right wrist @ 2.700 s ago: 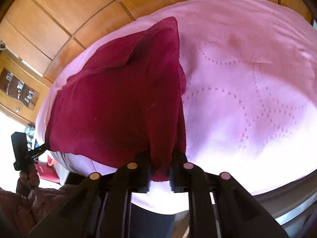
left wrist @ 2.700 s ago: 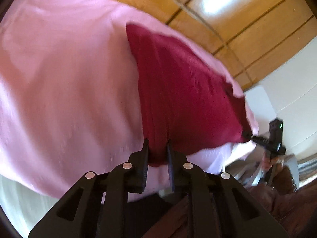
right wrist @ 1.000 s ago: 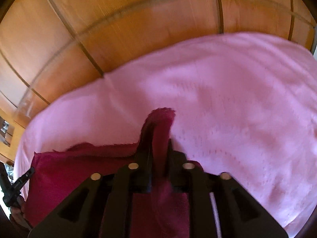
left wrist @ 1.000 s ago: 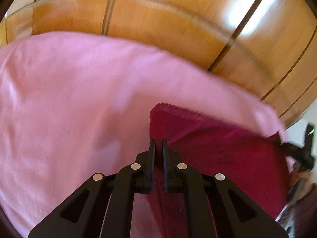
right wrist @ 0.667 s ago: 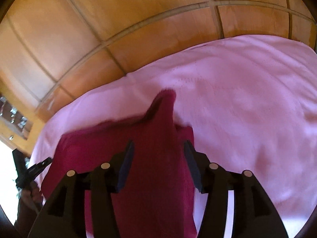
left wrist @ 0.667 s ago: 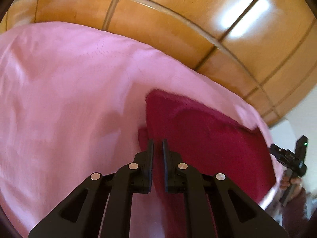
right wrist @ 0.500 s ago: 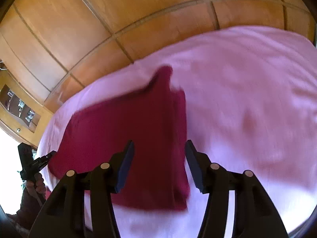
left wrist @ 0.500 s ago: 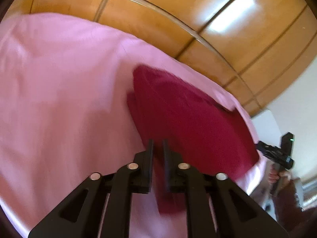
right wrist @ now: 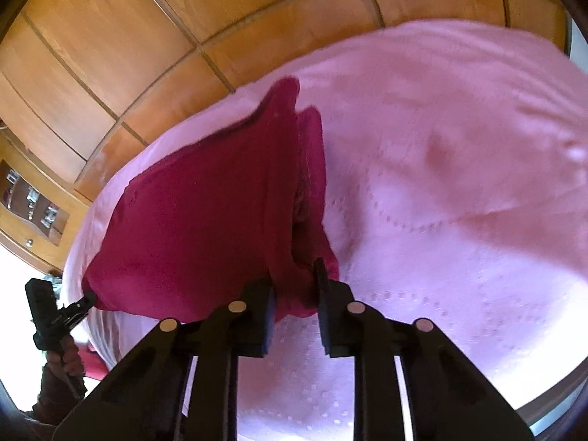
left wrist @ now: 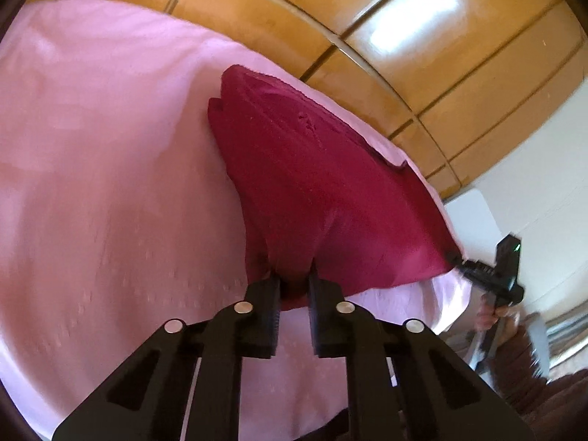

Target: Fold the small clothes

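Observation:
A dark red cloth (left wrist: 323, 191) lies folded on a pink bedspread (left wrist: 103, 169). My left gripper (left wrist: 293, 279) is shut on its near left corner. In the right wrist view the cloth (right wrist: 205, 220) spreads to the left, and my right gripper (right wrist: 294, 286) is shut on its near right corner. The right gripper also shows at the cloth's far corner in the left wrist view (left wrist: 485, 275). The left gripper shows at the left edge of the right wrist view (right wrist: 58, 316). The near edge of the cloth is lifted slightly between the two grippers.
Wooden wardrobe panels (left wrist: 367, 36) stand behind the bed. A white wall (left wrist: 544, 183) and a white box (left wrist: 474, 217) are at the right. A wooden shelf unit (right wrist: 33, 202) stands at the left of the right wrist view. The bedspread (right wrist: 459, 183) extends to the right.
Both grippers pulled back from the far side toward the near edge. The right gripper, open half a second ago, has shut on the near right corner; the left has taken the near left corner.

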